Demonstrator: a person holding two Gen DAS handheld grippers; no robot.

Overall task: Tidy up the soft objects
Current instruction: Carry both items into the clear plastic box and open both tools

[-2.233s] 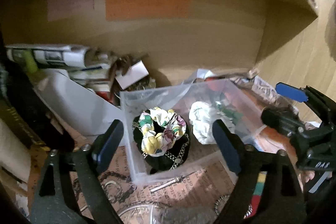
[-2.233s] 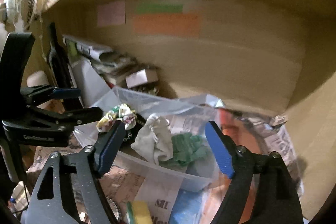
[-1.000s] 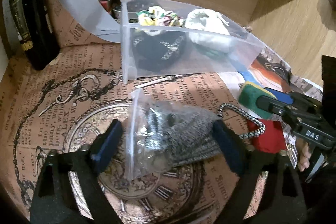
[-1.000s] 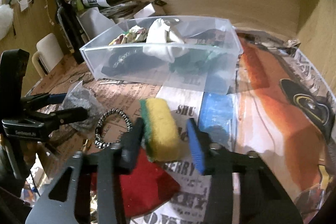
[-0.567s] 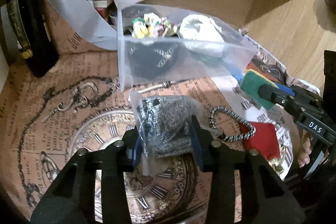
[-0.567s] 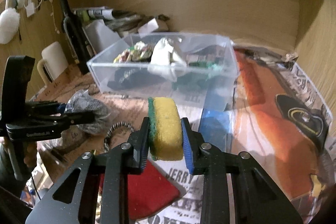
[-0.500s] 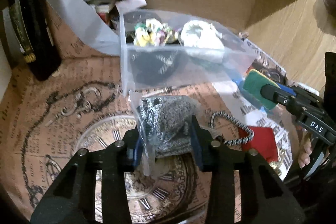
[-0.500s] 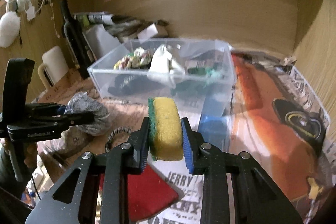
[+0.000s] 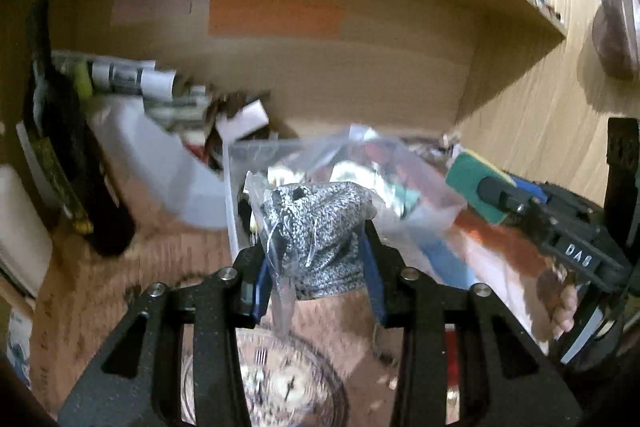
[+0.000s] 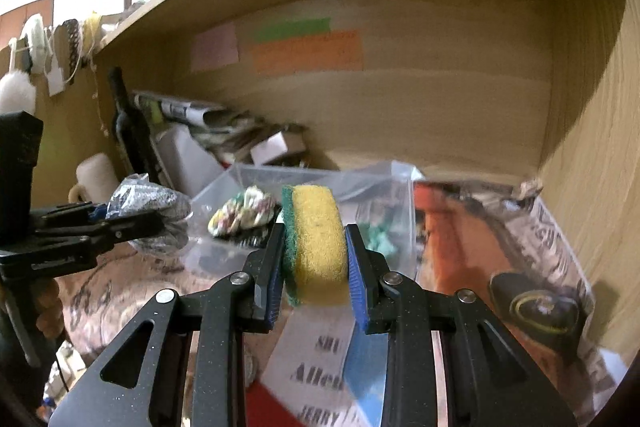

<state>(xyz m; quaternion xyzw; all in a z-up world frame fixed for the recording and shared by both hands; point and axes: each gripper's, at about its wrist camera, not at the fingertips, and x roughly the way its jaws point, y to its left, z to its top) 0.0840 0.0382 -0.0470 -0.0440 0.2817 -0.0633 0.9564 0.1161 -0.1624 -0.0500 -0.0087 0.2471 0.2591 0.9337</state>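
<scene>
My left gripper (image 9: pixel 316 267) is shut on a clear plastic bag holding grey speckled fabric (image 9: pixel 320 227), lifted just in front of the clear plastic bin (image 9: pixel 236 211). My right gripper (image 10: pixel 314 267) is shut on a yellow sponge with a green scrub side (image 10: pixel 316 239), held above the table in front of the same bin (image 10: pixel 396 203). The bin holds a floral scrunchie (image 10: pixel 244 215), a green cloth (image 10: pixel 380 239) and dark items. The sponge (image 9: pixel 472 187) and right gripper show at the right of the left wrist view; the bagged fabric (image 10: pixel 148 203) shows at the left of the right wrist view.
A dark bottle (image 9: pixel 68 155) stands at the left by rolled papers (image 9: pixel 128 75) and a white sheet (image 9: pixel 168 171). A wooden back wall (image 10: pixel 400 107) and side wall (image 10: pixel 592 163) enclose the shelf. Printed paper (image 10: pixel 552 239) covers the table. A blue piece (image 10: pixel 364 363) and red cloth (image 10: pixel 264 407) lie below my right gripper.
Both grippers closed on their objects about a second ago and have since lifted them off the table and up toward the bin.
</scene>
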